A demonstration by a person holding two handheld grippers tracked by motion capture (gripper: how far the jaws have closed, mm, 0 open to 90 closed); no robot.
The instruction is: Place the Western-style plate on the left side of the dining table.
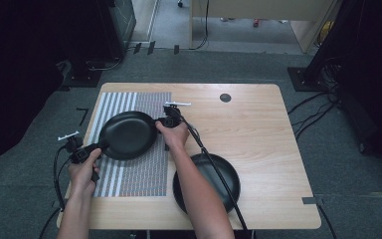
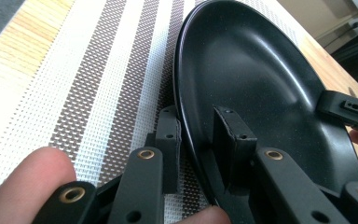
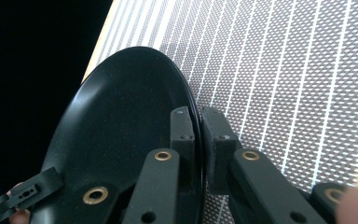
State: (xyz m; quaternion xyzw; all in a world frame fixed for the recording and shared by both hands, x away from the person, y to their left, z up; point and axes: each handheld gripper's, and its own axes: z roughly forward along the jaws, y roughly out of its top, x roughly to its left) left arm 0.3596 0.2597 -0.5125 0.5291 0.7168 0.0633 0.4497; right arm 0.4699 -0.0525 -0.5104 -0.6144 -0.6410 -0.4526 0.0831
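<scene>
A black plate sits over the striped mat, gripped on opposite rims — left tongs clamp its seven o'clock edge, right tongs its three o'clock edge. A second plate lies on the wooden surface at five o'clock.

Floor: grey carpet, cables right of the tongs.
Furniture: wooden table; black stands beyond.
</scene>
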